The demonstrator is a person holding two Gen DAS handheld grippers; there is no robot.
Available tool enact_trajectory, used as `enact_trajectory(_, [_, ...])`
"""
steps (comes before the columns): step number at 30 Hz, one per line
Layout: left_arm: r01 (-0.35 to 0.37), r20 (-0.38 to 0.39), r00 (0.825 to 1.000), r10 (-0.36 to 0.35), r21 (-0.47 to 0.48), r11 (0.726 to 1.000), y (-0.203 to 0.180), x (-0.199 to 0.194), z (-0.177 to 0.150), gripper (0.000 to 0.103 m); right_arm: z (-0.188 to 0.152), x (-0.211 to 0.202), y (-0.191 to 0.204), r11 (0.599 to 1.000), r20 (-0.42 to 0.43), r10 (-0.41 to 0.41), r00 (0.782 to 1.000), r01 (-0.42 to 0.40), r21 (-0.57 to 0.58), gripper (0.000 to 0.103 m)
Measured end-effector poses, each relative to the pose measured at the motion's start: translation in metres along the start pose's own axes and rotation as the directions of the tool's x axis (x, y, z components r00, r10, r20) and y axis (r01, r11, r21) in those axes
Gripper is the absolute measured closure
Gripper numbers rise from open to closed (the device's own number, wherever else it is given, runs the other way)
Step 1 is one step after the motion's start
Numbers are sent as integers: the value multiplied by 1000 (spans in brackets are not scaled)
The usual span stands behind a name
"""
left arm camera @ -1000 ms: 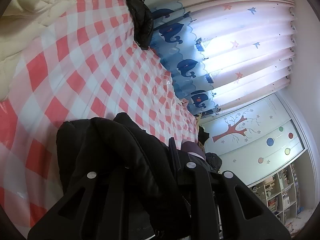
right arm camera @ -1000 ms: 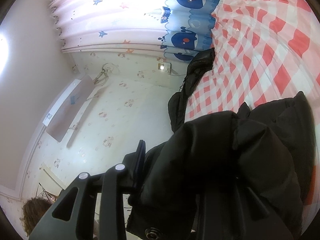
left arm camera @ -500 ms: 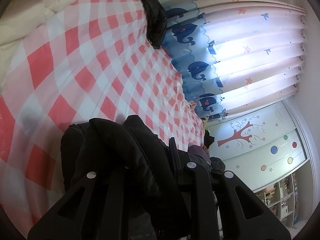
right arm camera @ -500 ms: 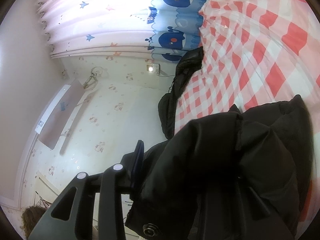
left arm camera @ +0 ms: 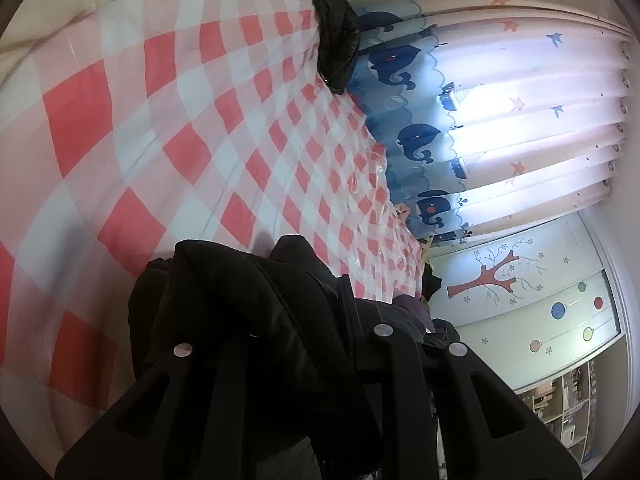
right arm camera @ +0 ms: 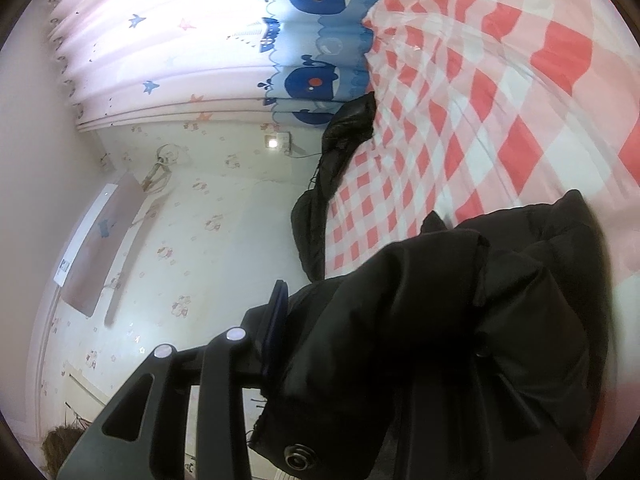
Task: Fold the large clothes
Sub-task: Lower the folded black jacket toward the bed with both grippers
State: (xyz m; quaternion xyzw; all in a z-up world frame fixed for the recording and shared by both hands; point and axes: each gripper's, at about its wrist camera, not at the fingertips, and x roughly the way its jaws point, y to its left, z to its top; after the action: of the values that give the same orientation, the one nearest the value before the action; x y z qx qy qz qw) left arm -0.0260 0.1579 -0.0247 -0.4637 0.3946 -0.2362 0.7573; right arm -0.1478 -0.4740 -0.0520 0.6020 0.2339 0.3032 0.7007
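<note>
A black padded jacket fills the lower part of the left wrist view, bunched between the fingers. My left gripper is shut on a thick fold of it, held over the red-and-white checked bed cover. In the right wrist view the same black jacket drapes over the fingers, with a metal snap at its hem. My right gripper is shut on it; the right finger is hidden under the cloth.
Another black garment lies at the bed's far edge by the whale-print curtain; it also shows in the right wrist view. A cream duvet lies at the top left. A wardrobe with a tree print stands beyond.
Both grippers have moved on over the bed with the jacket still held; the checked cover looks nearer and larger in both views. The grips have not changed.
</note>
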Motion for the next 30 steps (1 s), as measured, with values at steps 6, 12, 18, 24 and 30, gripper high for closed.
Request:
enact_trajectory(6, [-16,-7,1000,16,-17,1000,10,10,4,88,5,6,-13,999,-2,-28,1000,28,19,66])
enact_trajectory(12, [-34,-21,999,33,-43,998,18,20,9,82,8,10,-23,997,-4,-54,999,54,46,66])
enact_trajectory(18, [-32,-34,999,30,-78,996,18,23,13,63,13,16,-29,993,-12,-93,996,94,74,63])
enact_trajectory(24, [19,-14,1000,-21,-103,995,3,16,18,42,14,20,-31,988,-23,-122,992,124,94,58])
enact_trajectory(30, [45,5,999,-45,-120,992,-6,8,21,33,15,23,-36,980,-28,-144,989,147,133,56])
